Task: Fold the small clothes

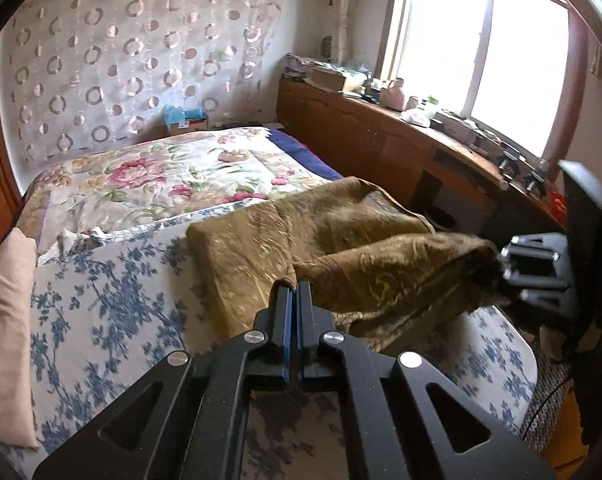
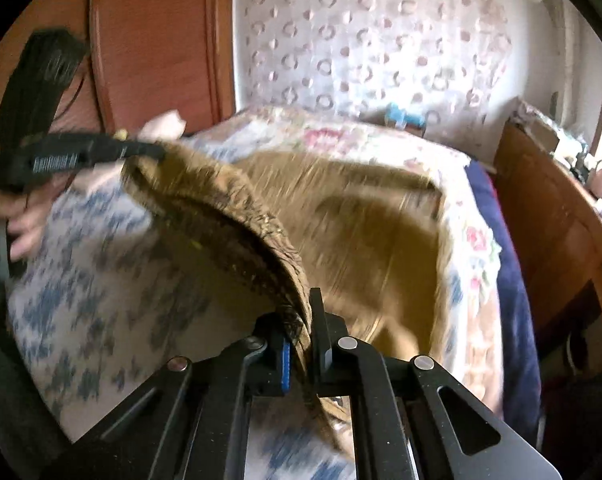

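Note:
An olive-gold patterned cloth (image 1: 301, 232) lies on the bed, its near edge lifted off the covers. My left gripper (image 1: 295, 286) is shut on one corner of that edge. The other corner reaches right to my right gripper (image 1: 501, 270), seen from the side. In the right wrist view, which is blurred, my right gripper (image 2: 307, 312) is shut on the cloth (image 2: 373, 220), a fold of it pinched between the jaws. The raised hem runs left to the left gripper (image 2: 157, 152), held by a person's hand (image 2: 9, 224).
The bed carries a blue-and-white floral cover (image 1: 113, 312) near me and a pink floral quilt (image 1: 161, 176) further back. A beige pillow (image 1: 5, 320) lies at the left. A wooden ledge (image 1: 401, 128) crowded with small items runs under the window at the right.

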`<state>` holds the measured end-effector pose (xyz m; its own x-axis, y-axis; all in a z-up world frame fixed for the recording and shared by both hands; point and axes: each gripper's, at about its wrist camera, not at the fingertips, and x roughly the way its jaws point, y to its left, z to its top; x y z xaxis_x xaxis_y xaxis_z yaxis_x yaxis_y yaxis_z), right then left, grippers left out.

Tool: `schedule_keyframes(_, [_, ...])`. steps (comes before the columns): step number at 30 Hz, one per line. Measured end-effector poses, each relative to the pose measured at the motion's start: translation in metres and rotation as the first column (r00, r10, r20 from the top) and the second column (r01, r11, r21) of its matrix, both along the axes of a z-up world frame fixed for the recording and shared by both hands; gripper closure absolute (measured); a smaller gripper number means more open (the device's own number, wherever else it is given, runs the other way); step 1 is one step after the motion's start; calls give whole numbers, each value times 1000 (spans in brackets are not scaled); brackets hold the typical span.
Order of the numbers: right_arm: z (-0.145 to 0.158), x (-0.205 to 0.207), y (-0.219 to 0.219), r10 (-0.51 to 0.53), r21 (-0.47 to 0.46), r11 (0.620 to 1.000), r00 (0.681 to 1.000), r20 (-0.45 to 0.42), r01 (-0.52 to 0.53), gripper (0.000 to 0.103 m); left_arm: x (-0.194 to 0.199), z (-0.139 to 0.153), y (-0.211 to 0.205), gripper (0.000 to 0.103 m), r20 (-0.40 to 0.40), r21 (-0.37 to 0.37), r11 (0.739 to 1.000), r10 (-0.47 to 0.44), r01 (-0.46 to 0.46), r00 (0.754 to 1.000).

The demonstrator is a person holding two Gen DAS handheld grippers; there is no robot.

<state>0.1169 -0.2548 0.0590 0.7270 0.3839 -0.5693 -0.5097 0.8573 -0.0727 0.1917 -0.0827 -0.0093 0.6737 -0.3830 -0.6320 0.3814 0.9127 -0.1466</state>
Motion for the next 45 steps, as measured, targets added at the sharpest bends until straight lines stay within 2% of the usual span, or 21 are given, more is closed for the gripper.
schedule_keyframes(6, [23, 38, 13, 14, 10, 1000, 999, 47, -14, 97, 33, -4, 12, 101, -20, 2, 999, 37, -37, 999])
schedule_keyframes(11, [22, 78, 28, 20, -4, 1000, 1000, 22, -20, 97, 64, -14, 17, 101, -54, 23, 998, 56, -55, 997])
schedule_keyframes(16, [15, 115, 36, 19, -10, 1000, 1000, -16, -19, 97, 86, -19, 23, 98, -74, 11, 998, 58, -58, 996])
schedule_keyframes(19, [17, 128, 38, 20, -4, 1000, 999, -33, -20, 97, 93, -23, 26, 89, -84, 12, 999, 49, -49, 995])
schedule_keyframes(21, [17, 136, 41, 24, -8, 1000, 999, -36, -25, 97, 95, -26, 31, 71, -96, 7, 998, 56, -55, 994])
schedule_keyframes(22, [15, 139, 43, 26, -7, 1000, 999, -41, -27, 97, 94, -27, 33, 54, -96, 12, 998, 69, -68, 993])
schedule_keyframes(23, [14, 144, 44, 26, -7, 1000, 999, -47, -26, 97, 92, -28, 38, 45, -91, 5, 997, 76, -76, 993])
schedule_keyframes(26, [6, 158, 47, 16, -20, 1000, 998, -68, -17, 97, 90, -34, 48, 38, -118, -19, 996, 87, -90, 989])
schedule_keyframes(31, [9, 173, 48, 5, -14, 1000, 997, -81, -6, 97, 95, -48, 49, 38, -142, 39, 996, 90, -85, 986])
schedule_keyframes(33, [11, 178, 49, 7, -12, 1000, 997, -81, -8, 94, 97, -50, 48, 38, -148, 46, 996, 88, -82, 985])
schedule_keyframes(37, [19, 185, 53, -32, -37, 999, 999, -38, 31, 70, 102, -53, 44, 38, -144, 63, 996, 73, -64, 987])
schedule_keyframes(40, [26, 191, 55, -90, -62, 994, 996, -14, 89, 57, 107, -54, 41, 38, -140, 72, 996, 68, -59, 988])
schedule_keyframes(45, [41, 176, 54, -136, -53, 989, 991, 18, 136, 48, 121, -57, 38, 38, -143, 84, 995, 69, -57, 987])
